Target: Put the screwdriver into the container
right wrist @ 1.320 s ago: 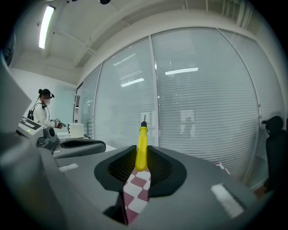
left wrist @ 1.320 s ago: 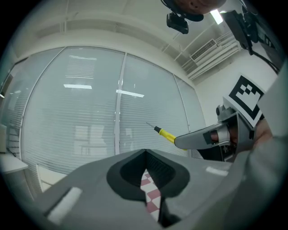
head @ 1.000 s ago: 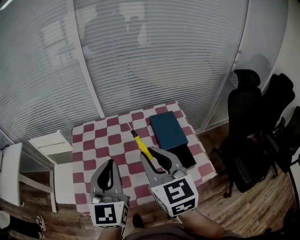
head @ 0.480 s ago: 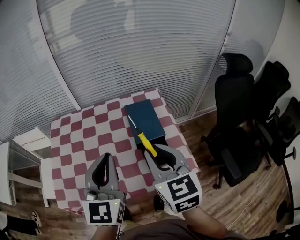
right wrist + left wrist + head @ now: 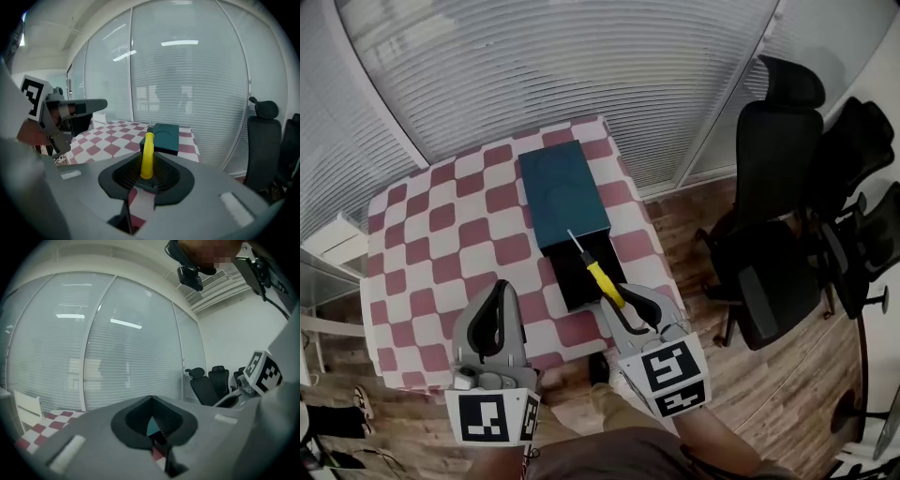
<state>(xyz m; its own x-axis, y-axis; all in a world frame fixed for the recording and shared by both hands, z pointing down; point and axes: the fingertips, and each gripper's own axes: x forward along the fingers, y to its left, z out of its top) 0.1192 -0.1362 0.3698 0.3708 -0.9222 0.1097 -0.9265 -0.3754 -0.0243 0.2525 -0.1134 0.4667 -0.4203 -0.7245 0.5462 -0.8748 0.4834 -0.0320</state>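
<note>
My right gripper (image 5: 622,302) is shut on the yellow handle of the screwdriver (image 5: 602,281), whose thin metal shaft points away from me. In the head view the screwdriver hangs over the black container (image 5: 570,281), which lies at the near end of a teal box (image 5: 562,192). From the right gripper view the screwdriver (image 5: 148,153) stands up between the jaws of my right gripper (image 5: 146,177), with the teal box (image 5: 165,137) beyond its tip. My left gripper (image 5: 498,298) is shut on nothing, held above the table's near edge; its own view shows my left gripper (image 5: 155,439) with jaws closed.
The table (image 5: 441,234) wears a red-and-white checked cloth. Black office chairs (image 5: 778,141) stand to the right on the wood floor. Window blinds (image 5: 534,66) run behind the table. A white stool (image 5: 333,244) is at the left.
The right gripper carried the screwdriver from over the table's middle to above the black container at the teal box's near end. The left gripper stayed shut beside it.
</note>
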